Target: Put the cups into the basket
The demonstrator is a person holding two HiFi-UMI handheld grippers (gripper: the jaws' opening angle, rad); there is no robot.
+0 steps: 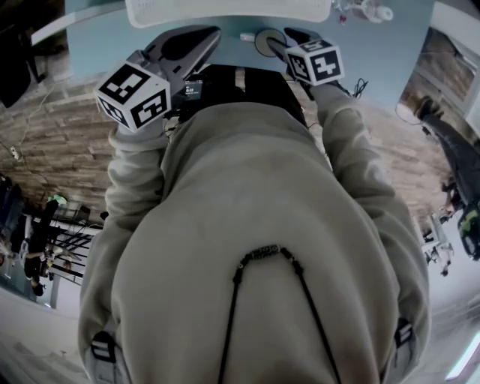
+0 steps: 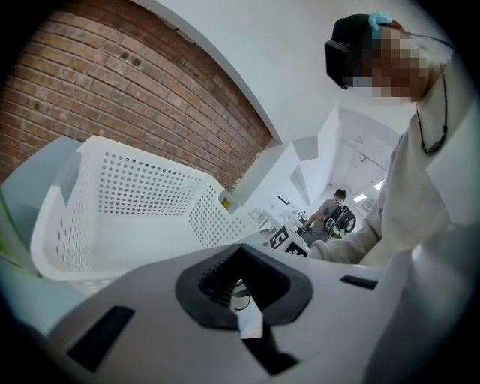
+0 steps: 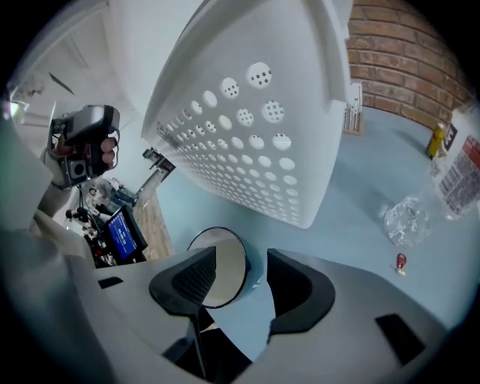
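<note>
Rt tongs (image 3: 246, 283): released; pads stand apart w/ one cup (image 3: 223, 271) between them. The pad at 9 o'clock overlaps the cup rim; the pad at 3 o'clock shows a clear gap to the cup wall; no grip.

Cup: on the blue tabletop (image 3: 375, 180), outside the basket (image 3: 247, 112), mouth toward my camera. The white perforated basket corner sits just beyond it at 12 o'clock.

Lt tongs (image 2: 240, 289): clenched; pads together bar a sliver; nothing gripped that I can make out. In the left gripper view the basket (image 2: 135, 202) lies at 10 o'clock w/ a brick wall (image 2: 112, 75) behind.

Head view: basket rim (image 1: 225, 9) at 12 o'clock, frame edge; cup (image 1: 264, 41) just below it, approx. 12–1 o'clock.

Other items, right gripper view: crumpled clear plastic (image 3: 405, 221) at 3 o'clock of the cup, well apart; small red item (image 3: 401, 262) near it on the tabletop.
</note>
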